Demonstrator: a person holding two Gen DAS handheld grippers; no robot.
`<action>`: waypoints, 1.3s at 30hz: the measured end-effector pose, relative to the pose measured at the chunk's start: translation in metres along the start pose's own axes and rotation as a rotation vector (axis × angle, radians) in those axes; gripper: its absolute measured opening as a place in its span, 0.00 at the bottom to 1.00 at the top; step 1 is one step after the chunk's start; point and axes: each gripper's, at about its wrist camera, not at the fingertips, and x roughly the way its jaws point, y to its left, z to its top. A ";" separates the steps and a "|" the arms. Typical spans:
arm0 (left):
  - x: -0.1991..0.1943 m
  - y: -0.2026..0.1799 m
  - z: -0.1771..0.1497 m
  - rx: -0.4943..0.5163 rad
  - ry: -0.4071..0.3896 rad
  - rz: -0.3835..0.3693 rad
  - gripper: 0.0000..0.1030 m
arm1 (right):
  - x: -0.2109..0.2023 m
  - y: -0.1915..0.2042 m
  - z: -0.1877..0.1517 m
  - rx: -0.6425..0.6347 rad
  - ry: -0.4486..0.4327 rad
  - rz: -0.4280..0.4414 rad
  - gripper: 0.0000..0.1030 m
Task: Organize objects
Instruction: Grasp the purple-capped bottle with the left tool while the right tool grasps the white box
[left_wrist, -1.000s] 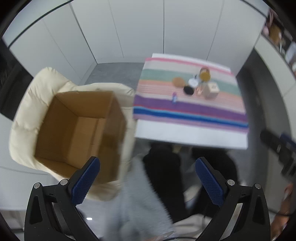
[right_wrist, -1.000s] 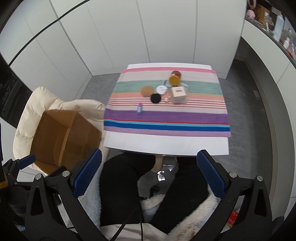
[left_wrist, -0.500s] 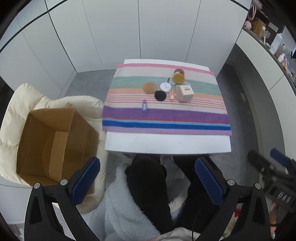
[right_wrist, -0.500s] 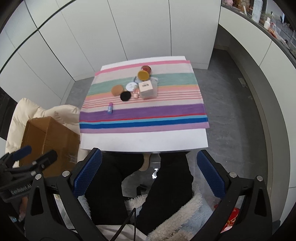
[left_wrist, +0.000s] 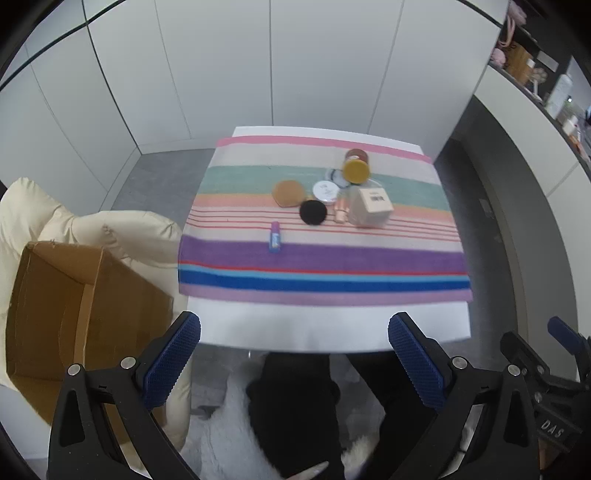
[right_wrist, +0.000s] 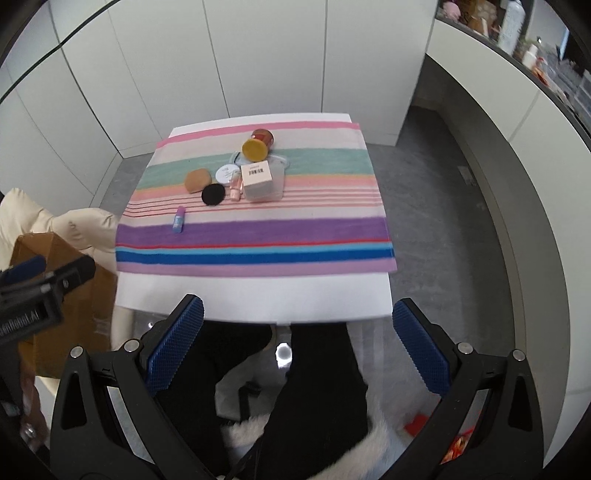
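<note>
Objects are all sitting on the striped cloth (left_wrist: 321, 258) so far; left gripper (left_wrist: 293, 354) and right gripper (right_wrist: 297, 341) are hanging wide apart, gripping nothing, and the cardboard box (left_wrist: 55, 314) beside the table looks empty, so basically everything's left.

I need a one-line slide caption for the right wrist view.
Open right tool held above the white table, facing small cosmetics clustered on a striped cloth, cardboard box at left.
</note>
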 end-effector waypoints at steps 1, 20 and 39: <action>0.006 0.001 0.004 0.002 -0.006 0.004 0.99 | 0.007 0.000 0.001 -0.005 -0.019 -0.001 1.00; 0.233 0.027 0.056 -0.039 0.153 -0.018 0.90 | 0.214 0.024 0.087 0.000 -0.108 0.100 0.98; 0.270 0.024 0.081 -0.054 0.139 0.018 0.18 | 0.286 0.063 0.128 -0.036 -0.047 0.045 0.52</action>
